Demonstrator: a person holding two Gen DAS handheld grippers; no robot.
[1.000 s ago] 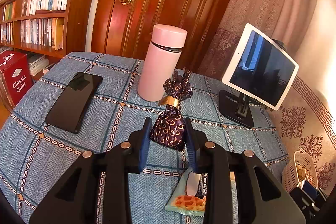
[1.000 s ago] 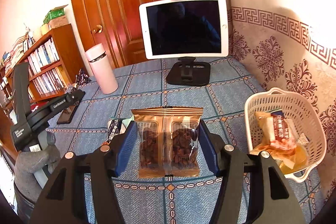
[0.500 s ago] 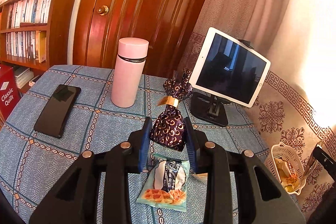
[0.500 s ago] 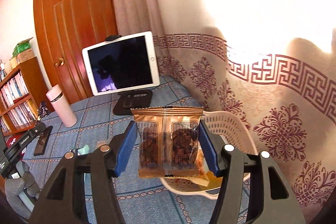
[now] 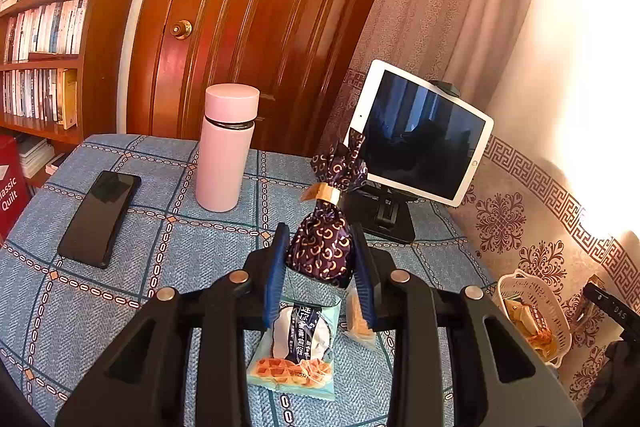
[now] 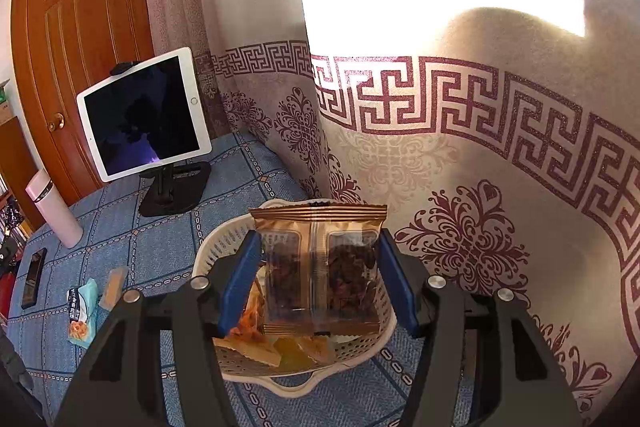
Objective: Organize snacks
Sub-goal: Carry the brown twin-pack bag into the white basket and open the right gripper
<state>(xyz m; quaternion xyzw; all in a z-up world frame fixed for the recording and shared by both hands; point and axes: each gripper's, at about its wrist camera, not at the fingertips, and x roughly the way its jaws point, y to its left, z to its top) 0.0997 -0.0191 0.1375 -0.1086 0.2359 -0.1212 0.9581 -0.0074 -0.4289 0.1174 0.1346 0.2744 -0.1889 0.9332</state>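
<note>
Left hand-held gripper (image 5: pixel 320 273) clenched on dark purple candy pouch (image 5: pixel 322 247), gold-tied neck up, held above the table (image 5: pixel 120 267). Under it at 6 o'clock, a teal waffle packet (image 5: pixel 296 355), top edge hidden by the blue pads; Chinese print on the label, too small to read. Beside that at 3 o'clock, a small tan wafer (image 5: pixel 358 323), half covered by the right finger.

Right hand-held gripper (image 6: pixel 318 281) grasping a gold twin-pocket snack pack (image 6: pixel 320 267) upright over the white basket (image 6: pixel 224 239), at the table's edge by the curtain; label print blurred. Basket contents mostly blocked: only orange and yellow wrappers showing.

Farther out at 10 o'clock: pink flask (image 5: pixel 228 147), black phone (image 5: pixel 100 219), tablet (image 5: pixel 420 139) on stand. Red box (image 5: pixel 10 183) cut off at 9 o'clock, reading "assic Quilt".
</note>
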